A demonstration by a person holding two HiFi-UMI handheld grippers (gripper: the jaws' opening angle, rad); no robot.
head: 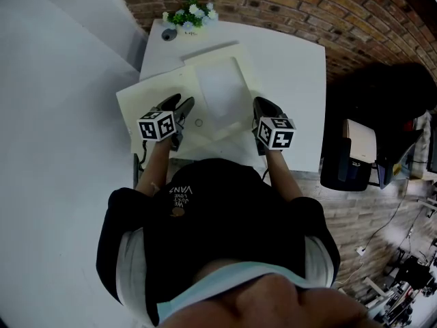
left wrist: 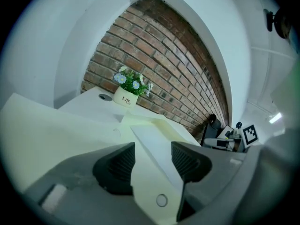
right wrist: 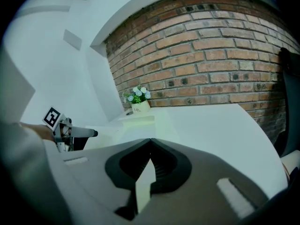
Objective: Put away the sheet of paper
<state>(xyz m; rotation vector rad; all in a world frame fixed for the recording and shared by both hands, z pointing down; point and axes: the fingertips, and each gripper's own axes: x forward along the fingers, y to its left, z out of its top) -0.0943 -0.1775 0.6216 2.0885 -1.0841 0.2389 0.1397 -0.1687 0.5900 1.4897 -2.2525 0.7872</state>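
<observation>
small white ceramic flower pot (left wrist: 125,99): "Life" in dark script (a fainter line beneath is too small to read)
person's black shirt (head: 181,191): pale print, seen upside down, "LOVE" and "VAN…" only partly legible

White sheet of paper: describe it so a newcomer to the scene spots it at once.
On the white table by the brick wall lies an open pale cream folder. The white rectangular sheet of paper lies slanted on it, between the left gripper and the right gripper; it is brighter white than the cream around it.
</observation>
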